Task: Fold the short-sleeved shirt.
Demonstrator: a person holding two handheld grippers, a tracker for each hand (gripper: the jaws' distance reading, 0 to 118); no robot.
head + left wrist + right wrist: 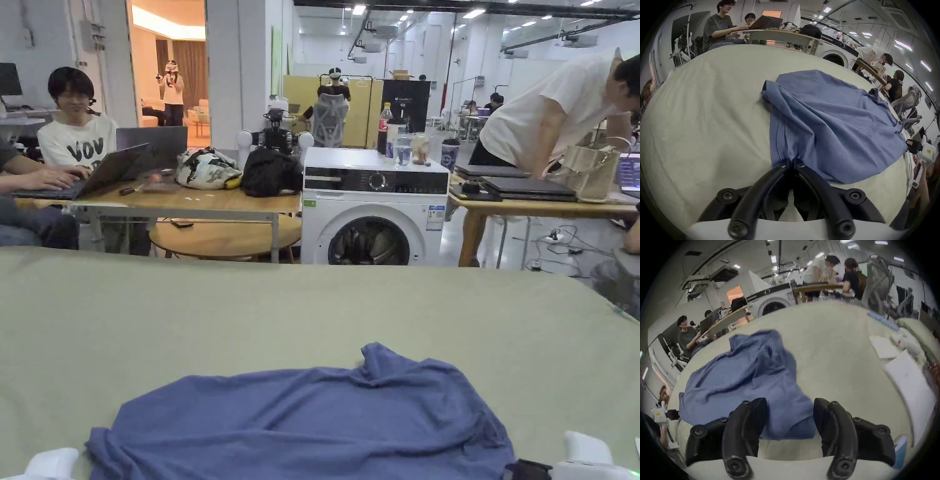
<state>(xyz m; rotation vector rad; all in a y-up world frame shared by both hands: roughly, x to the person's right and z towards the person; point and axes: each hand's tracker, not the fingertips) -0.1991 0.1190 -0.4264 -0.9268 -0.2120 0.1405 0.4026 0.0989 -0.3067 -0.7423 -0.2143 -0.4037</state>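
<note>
Shirt (300, 419) position: we see the blue garment lying rumpled on the pale green table (187, 312), in the lower centre of the head view, with one bunched peak rising at its far edge.

Left gripper (791, 160): in the left gripper view, at lower centre of the frame, we see both black jaws brought fully together on the near edge of the shirt. Fabric gathers into creases that radiate upward from the pinch point. In the head view, its white body sits at the lower left corner, just beside the shirt's left edge.

Right gripper (790, 408): in the right gripper view, we see the jaws spread wide, one at each side of the lower centre of the frame. The near corner of the shirt lies in the gap between them; we cannot tell whether either jaw touches the cloth. This view is blurred. In the head view, its white body sits at the lower right corner, against the shirt's right edge.

Background: a washing machine (374, 212) stands beyond the table at centre frame. White papers (906, 379) lie at the right of the right gripper view.
</note>
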